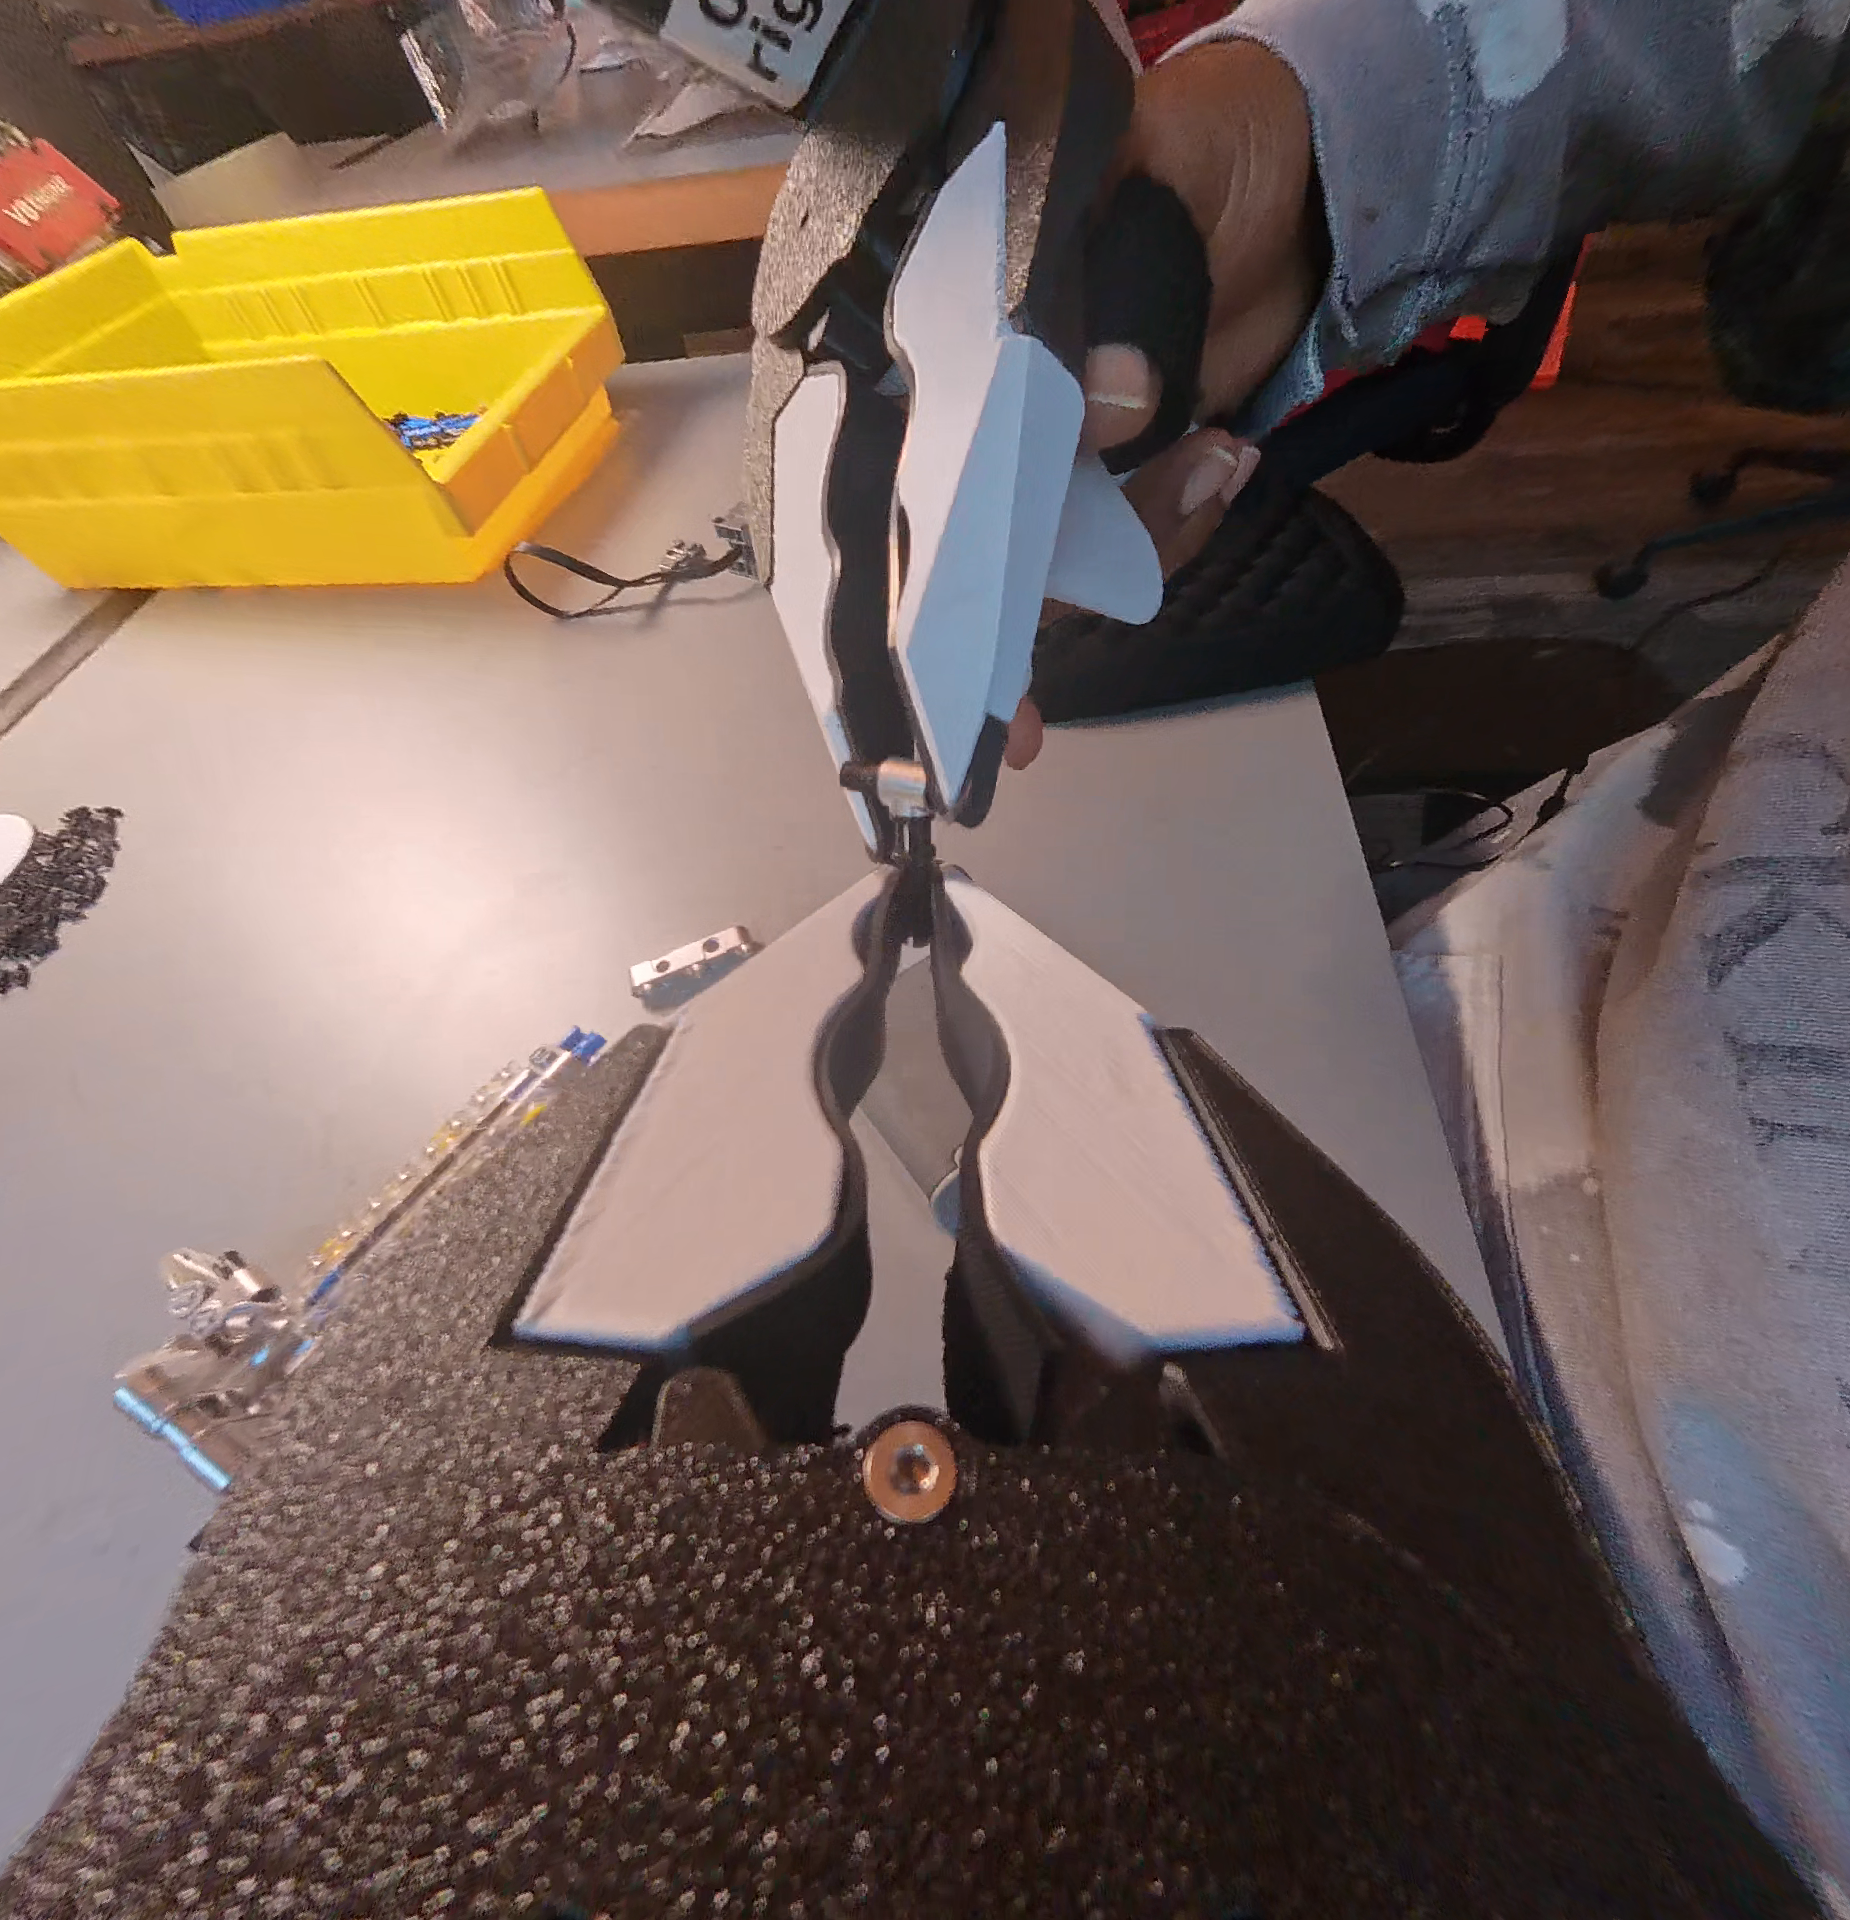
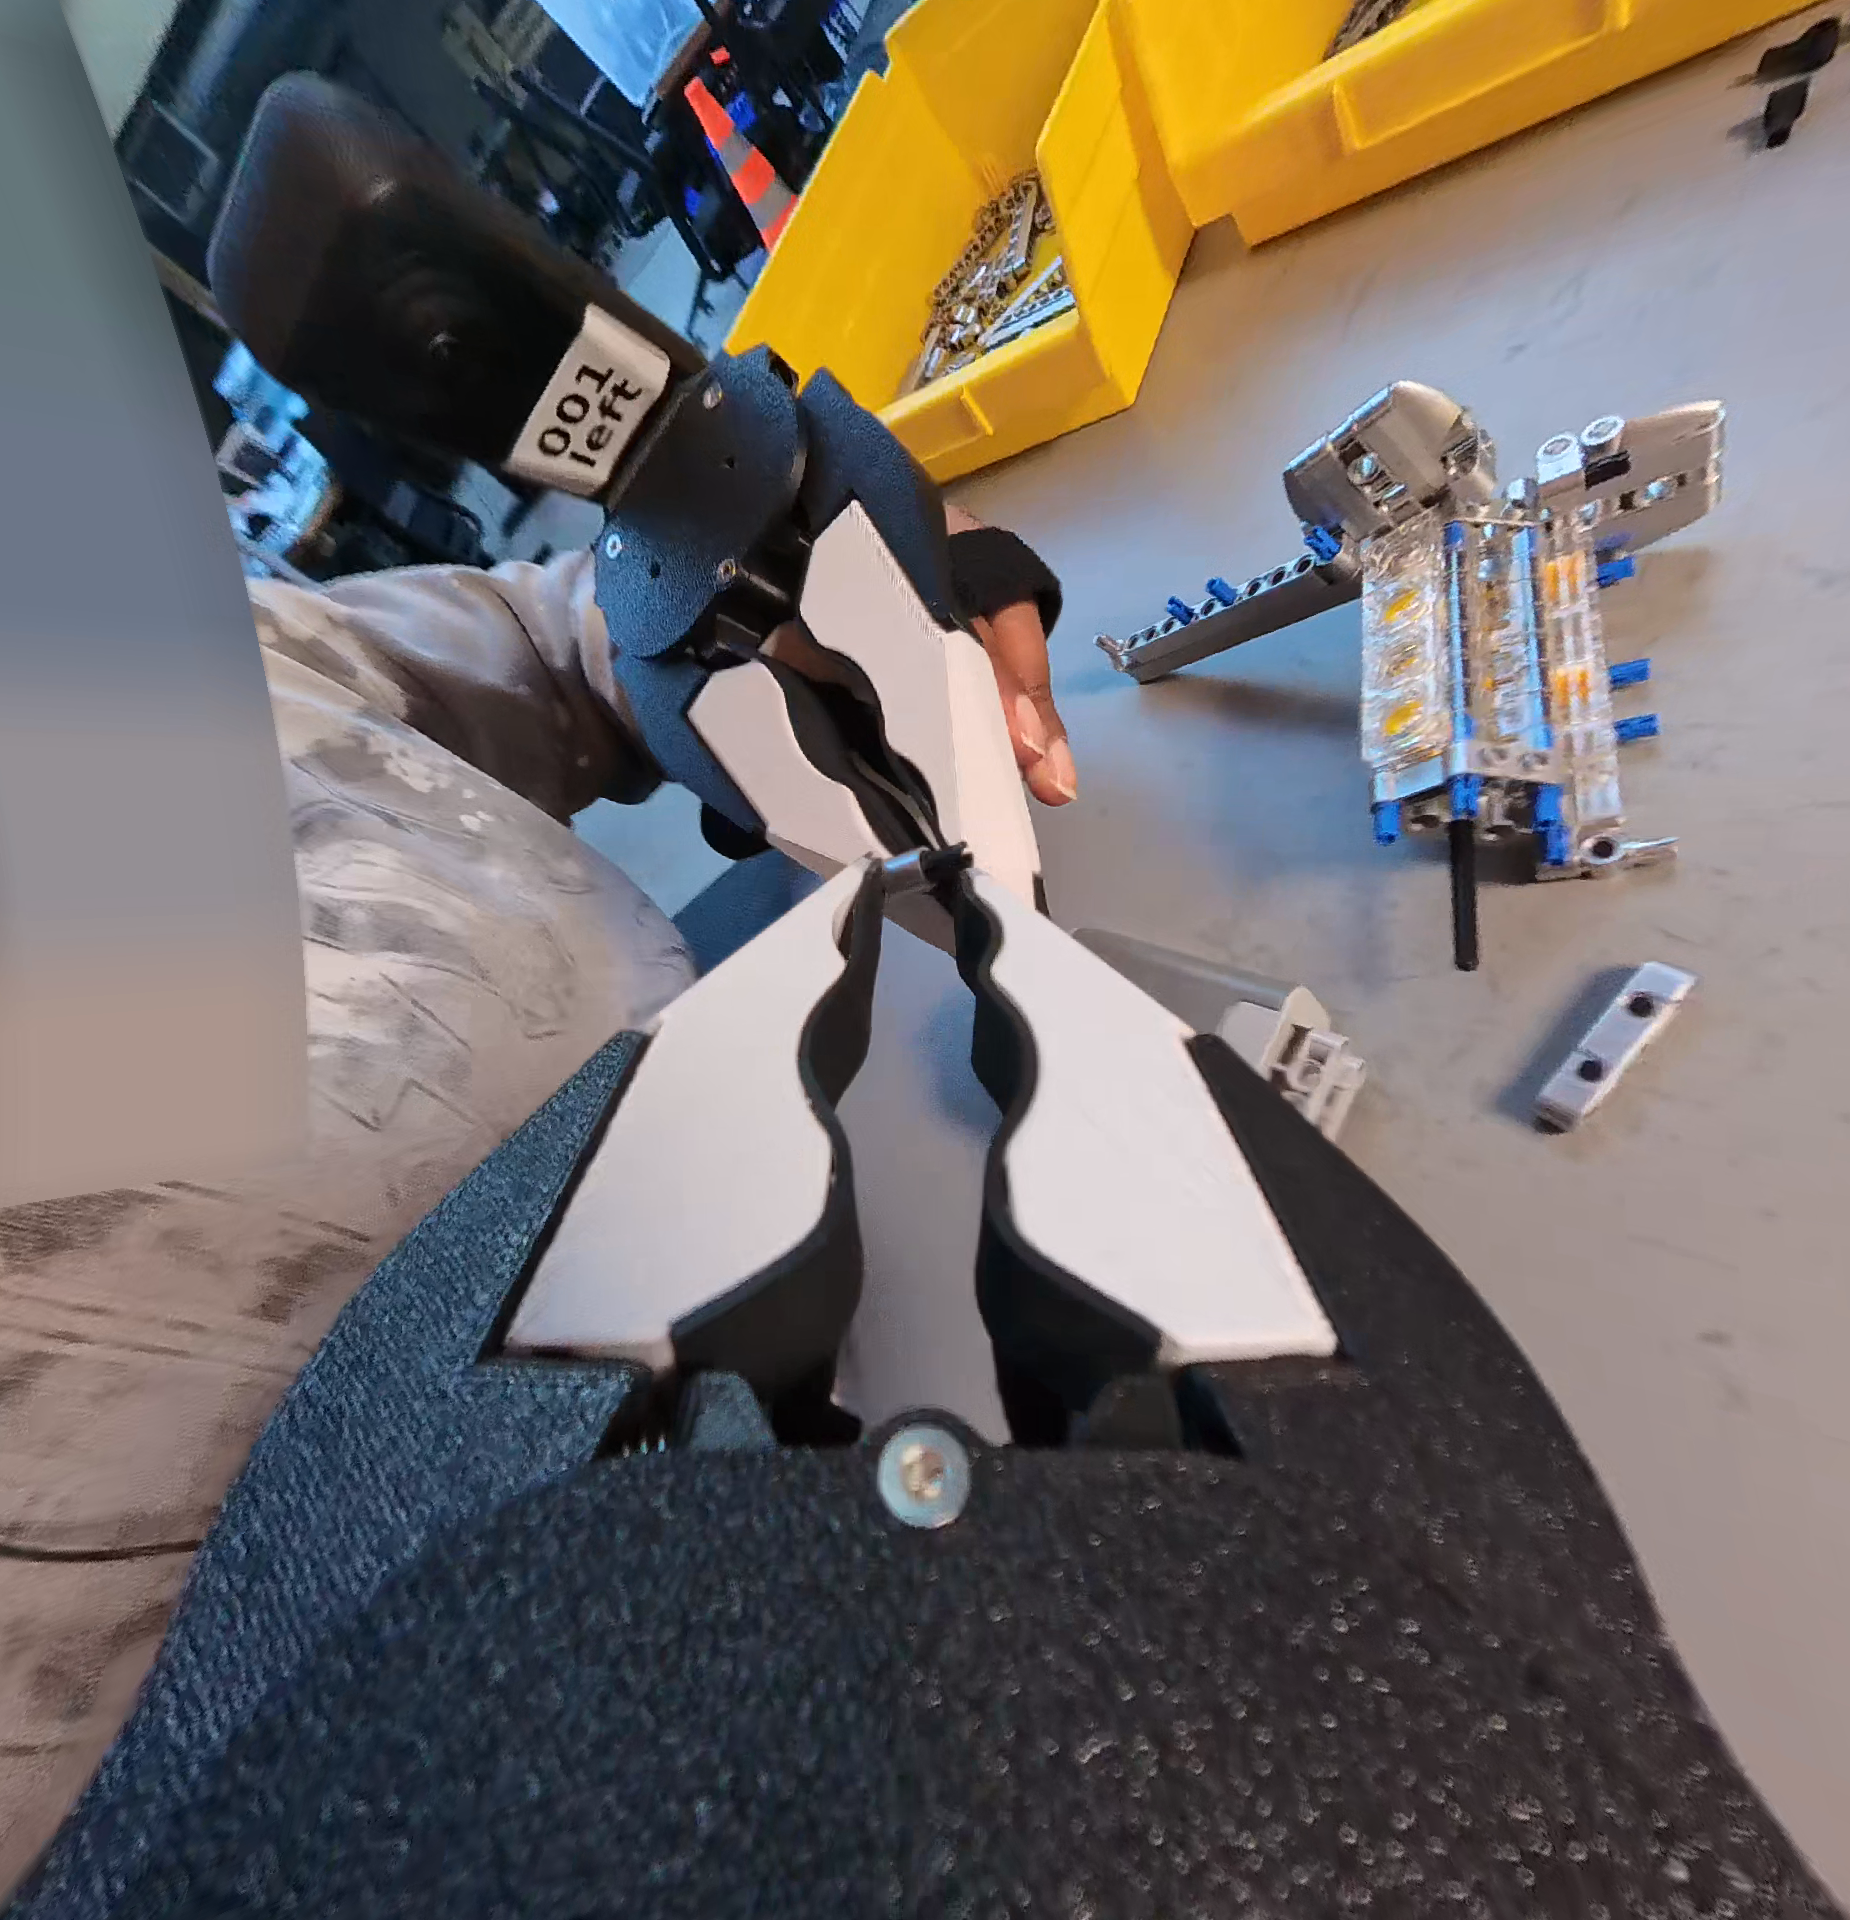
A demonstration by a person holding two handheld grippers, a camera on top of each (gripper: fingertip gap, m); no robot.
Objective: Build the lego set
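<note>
Over table, claws (image 1: 910,883) (tip-to-tip) pinch connector (image 1: 900,781).

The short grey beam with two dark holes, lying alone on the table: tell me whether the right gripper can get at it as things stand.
Probably not right now. The right gripper is shut on a small grey connector and meets the left gripper tip to tip. The short grey beam itself lies clear on the table, nothing over it.
</note>
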